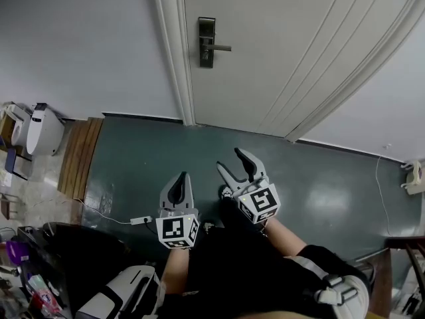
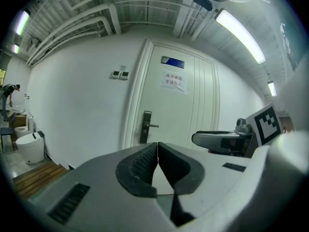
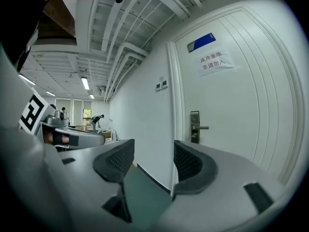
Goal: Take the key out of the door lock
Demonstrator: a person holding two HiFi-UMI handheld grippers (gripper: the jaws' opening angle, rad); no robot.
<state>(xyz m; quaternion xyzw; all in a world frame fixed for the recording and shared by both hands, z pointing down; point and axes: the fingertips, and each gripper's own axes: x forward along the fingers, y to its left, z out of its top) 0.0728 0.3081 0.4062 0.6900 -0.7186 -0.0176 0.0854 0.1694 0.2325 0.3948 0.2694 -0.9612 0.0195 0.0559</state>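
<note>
A dark lock plate with a lever handle (image 1: 207,42) sits on the white door's left edge, well ahead of both grippers. It also shows as the lock plate (image 2: 145,127) in the left gripper view and the lock plate (image 3: 194,127) in the right gripper view. A key in it is too small to make out. My left gripper (image 1: 180,179) is held low over the floor, its jaws shut with nothing between them (image 2: 157,146). My right gripper (image 1: 234,163), beside it, stands wide open and empty (image 3: 152,151).
The floor before the door is dark green (image 1: 319,185). A wooden step (image 1: 80,155) and a white rounded fixture (image 1: 43,130) lie to the left. A white cable with a plug block (image 1: 141,220) runs near my left gripper. A paper sign (image 2: 174,79) hangs on the door.
</note>
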